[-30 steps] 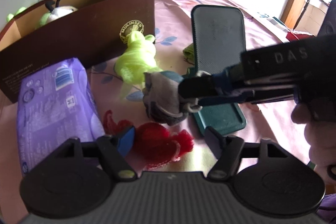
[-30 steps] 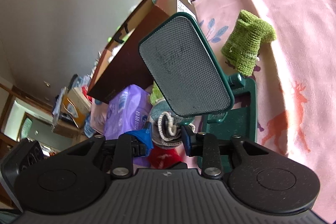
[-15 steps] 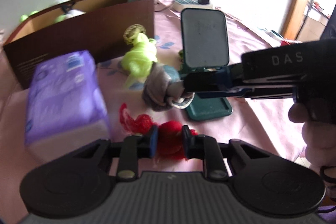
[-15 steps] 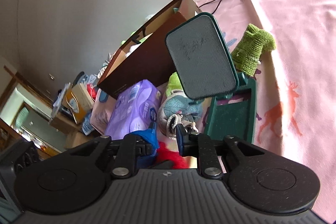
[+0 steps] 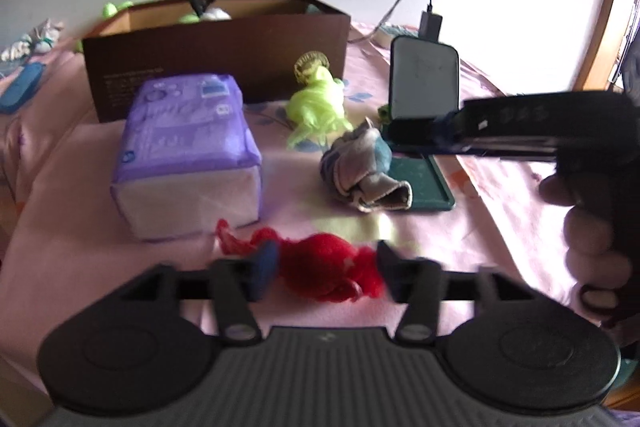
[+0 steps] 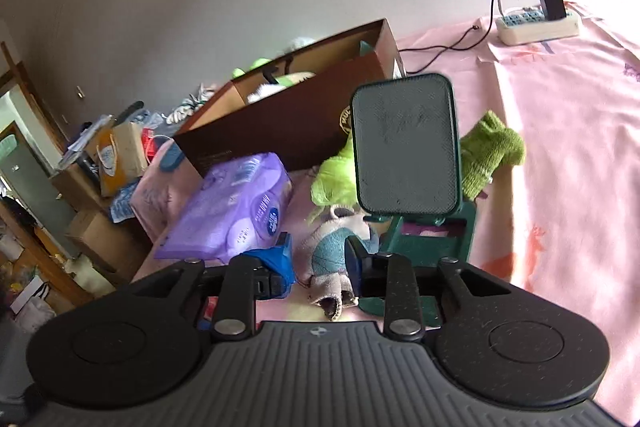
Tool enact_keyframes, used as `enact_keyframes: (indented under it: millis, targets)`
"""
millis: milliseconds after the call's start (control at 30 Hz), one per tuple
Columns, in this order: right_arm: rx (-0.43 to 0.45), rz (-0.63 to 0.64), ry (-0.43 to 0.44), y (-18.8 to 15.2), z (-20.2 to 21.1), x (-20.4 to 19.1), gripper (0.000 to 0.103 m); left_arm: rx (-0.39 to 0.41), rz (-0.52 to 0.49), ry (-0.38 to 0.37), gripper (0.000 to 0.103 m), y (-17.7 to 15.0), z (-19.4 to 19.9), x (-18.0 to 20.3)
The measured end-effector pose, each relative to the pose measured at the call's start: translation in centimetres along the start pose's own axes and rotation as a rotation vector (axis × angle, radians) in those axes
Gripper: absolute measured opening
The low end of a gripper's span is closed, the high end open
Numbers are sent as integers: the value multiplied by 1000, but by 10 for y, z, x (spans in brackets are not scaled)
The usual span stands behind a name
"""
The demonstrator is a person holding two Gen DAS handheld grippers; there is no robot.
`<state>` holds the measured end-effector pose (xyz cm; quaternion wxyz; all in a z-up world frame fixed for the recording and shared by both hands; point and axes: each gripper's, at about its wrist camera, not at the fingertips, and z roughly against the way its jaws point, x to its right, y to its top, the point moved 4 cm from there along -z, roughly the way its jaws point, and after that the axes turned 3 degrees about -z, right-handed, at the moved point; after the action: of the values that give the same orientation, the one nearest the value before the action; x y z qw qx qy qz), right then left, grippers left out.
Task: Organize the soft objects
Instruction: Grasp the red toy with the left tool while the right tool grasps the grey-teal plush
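Note:
A grey and blue soft toy [image 5: 362, 167] lies on the pink cloth beside a green stand; it also shows in the right wrist view [image 6: 332, 259]. My right gripper [image 6: 318, 261] is open, its fingers either side of that toy and apart from it. A red fluffy thing [image 5: 324, 269] lies between the fingers of my left gripper [image 5: 324, 269], which is open. A lime-green soft thing [image 5: 318, 105] lies in front of the brown box [image 5: 224, 47], which holds other soft toys. A green knitted sock [image 6: 490, 153] lies behind the stand.
A purple tissue pack [image 5: 188, 151] stands left of the toys. The green stand [image 6: 406, 147] with its upright panel is to the right. A power strip [image 6: 536, 25] with a charger lies at the back. Cluttered boxes [image 6: 116, 155] are off the left edge.
My right gripper has opened and let go of the grey and blue toy, which now lies on the cloth. My left gripper shut on the red thing, then opened and drew back.

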<state>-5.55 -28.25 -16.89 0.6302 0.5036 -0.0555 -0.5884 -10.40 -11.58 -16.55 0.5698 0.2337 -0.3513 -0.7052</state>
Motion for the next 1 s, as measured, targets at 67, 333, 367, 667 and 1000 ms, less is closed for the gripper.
enact_keyframes:
  millis: [67,333,367,667,1000]
  targets:
    - [-10,-2,-40,-4,-10,1,13,-3,-16,11,61,-3,1,2]
    - [2,86,-93,-14,-28,-14,17,-37,-43,47,65,-11,-12,6]
    - [1,97,-88,-14,-30,-16,18,-39,-51,55,65,-12,-14,6]
    - [-29,31,-20,-23,-47,-15,32,-53,-5,116,65,-17,-26,-8]
    - [-32,-58,86,-31,-43,-1,26,-32,-52,143,48,-11,-34,3]
